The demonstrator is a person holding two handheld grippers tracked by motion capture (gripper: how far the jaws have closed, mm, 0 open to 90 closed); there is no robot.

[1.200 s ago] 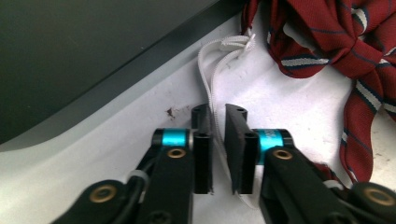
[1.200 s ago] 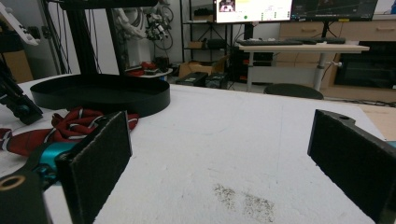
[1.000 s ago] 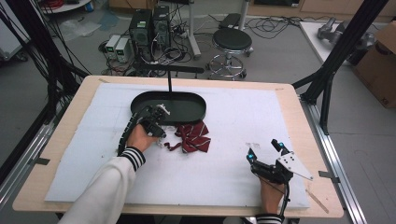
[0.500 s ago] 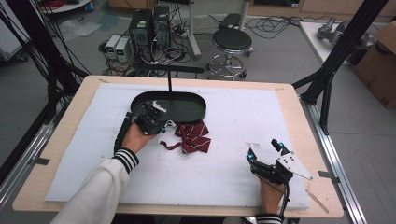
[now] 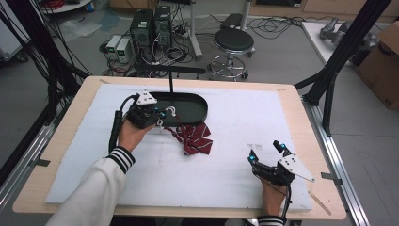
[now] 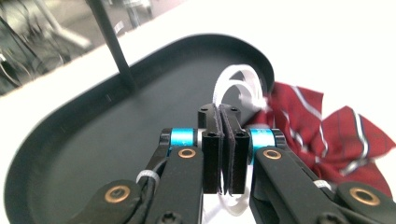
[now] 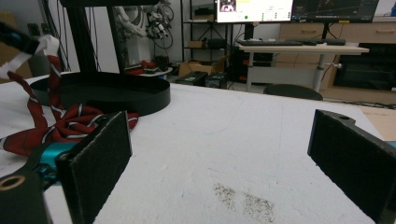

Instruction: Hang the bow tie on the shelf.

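A red striped bow tie (image 5: 194, 140) lies on the white mat just in front of the black oval tray (image 5: 188, 109). Its white strap (image 6: 236, 88) is pinched between the jaws of my left gripper (image 5: 162, 115), which hovers over the tray's left half, so the strap rises from the tie to the jaws. In the left gripper view the jaws are pressed together on the white band, with the bow tie (image 6: 336, 135) to the right, outside the tray rim (image 6: 70, 126). My right gripper (image 5: 268, 151) rests near the mat's front right, open and empty. The right gripper view shows the bow tie (image 7: 56, 123) at far left.
A thin black post (image 5: 171, 83) stands up from the tray's far rim. The white mat (image 5: 244, 117) covers most of the wooden table (image 5: 308, 122). A faint dark smudge (image 7: 243, 200) marks the mat ahead of the right gripper.
My left gripper has moved up and back over the tray, lifting the white strap; the bow tie has been dragged slightly toward the tray. The right gripper has stayed put.
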